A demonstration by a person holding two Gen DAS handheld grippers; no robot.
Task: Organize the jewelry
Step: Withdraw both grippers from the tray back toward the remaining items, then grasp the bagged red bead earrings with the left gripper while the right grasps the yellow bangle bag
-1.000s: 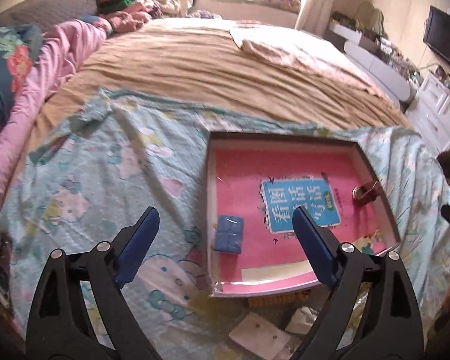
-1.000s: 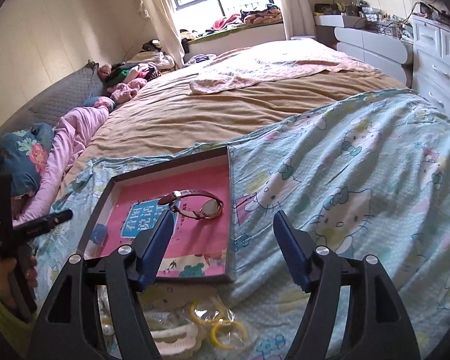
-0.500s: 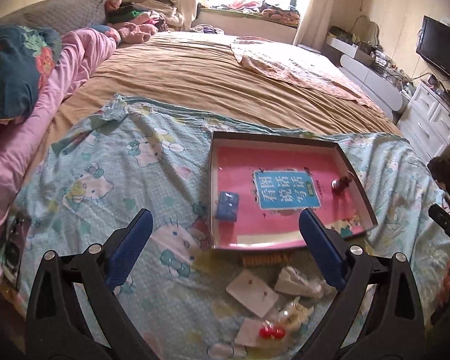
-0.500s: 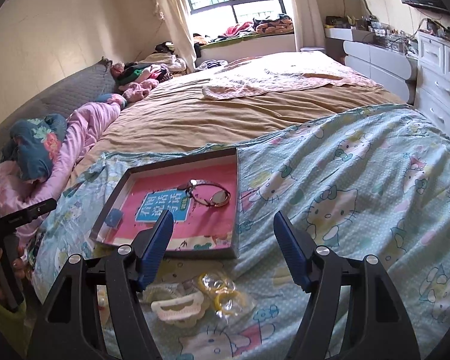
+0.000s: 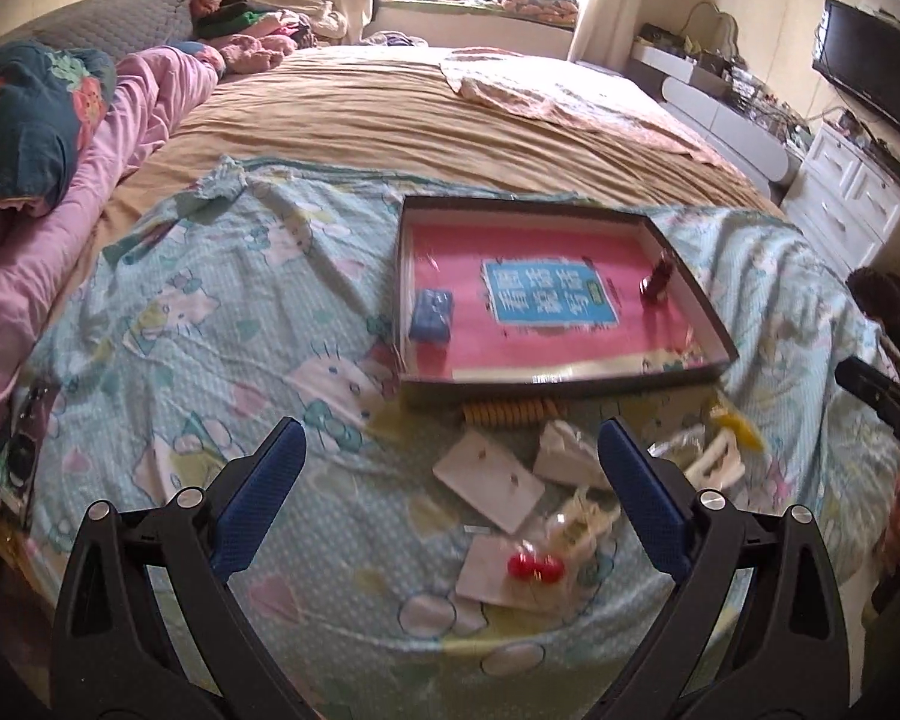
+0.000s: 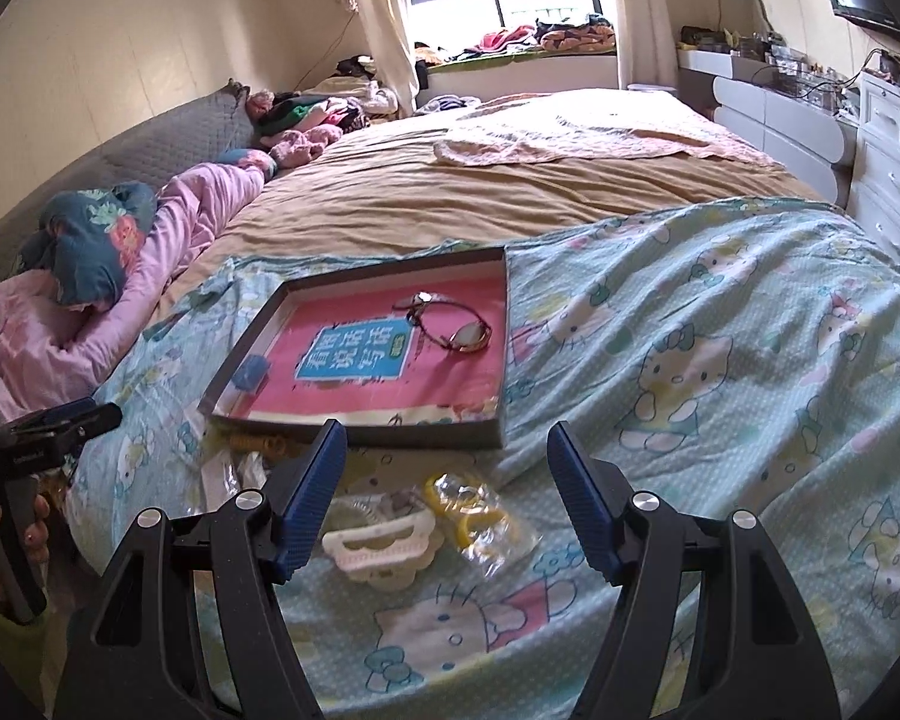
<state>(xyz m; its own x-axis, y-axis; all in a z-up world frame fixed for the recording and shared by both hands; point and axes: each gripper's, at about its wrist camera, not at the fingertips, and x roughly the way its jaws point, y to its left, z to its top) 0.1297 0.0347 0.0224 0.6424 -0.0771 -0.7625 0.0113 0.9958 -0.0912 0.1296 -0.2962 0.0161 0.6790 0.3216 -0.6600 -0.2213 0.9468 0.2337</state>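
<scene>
Bedding with cartoon cats spreads wider than a second ago, both grippers having pulled back. Left gripper (image 5: 450, 456) gapes over earring cards (image 5: 489, 479); tray (image 6: 354, 429) holds the watch (image 6: 450, 324); right gripper (image 6: 447, 462) gapes above yellow rings (image 6: 465, 507).
</scene>
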